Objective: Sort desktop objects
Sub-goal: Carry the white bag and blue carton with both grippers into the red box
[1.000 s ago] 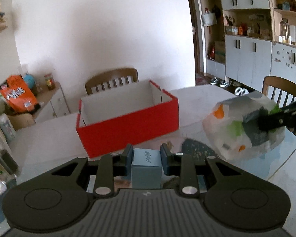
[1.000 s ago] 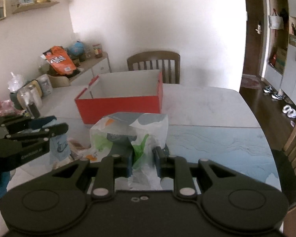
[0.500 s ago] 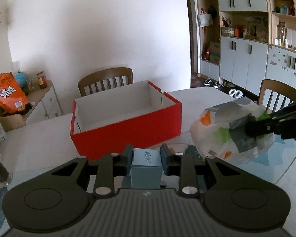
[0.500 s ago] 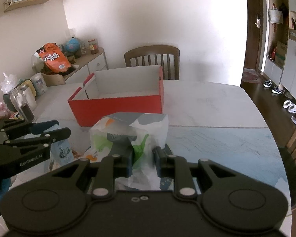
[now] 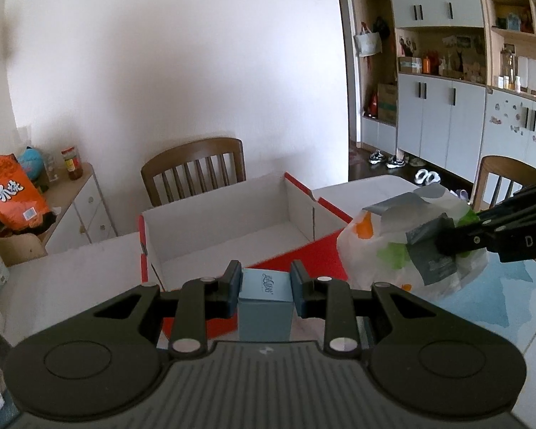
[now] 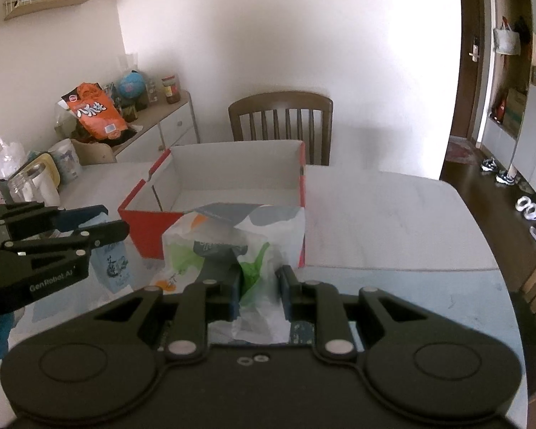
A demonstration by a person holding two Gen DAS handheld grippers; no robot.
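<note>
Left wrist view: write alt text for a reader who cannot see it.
The left claw grips a small blue box in front of an open, empty red box on a table. At right, the right claw holds a white printed bag; a wooden chair stands behind.

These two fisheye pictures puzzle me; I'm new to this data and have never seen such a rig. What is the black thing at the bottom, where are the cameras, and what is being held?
The black shape is a hand-held two-finger gripper; a person carries one in each hand, with a camera on each looking along its fingers. In the left camera's picture, the left gripper is shut on a small blue box. In the right camera's picture, the right gripper is shut on a printed plastic bag. Ahead, an open red box with a white inside stands on the table, with wooden chairs behind.
</note>
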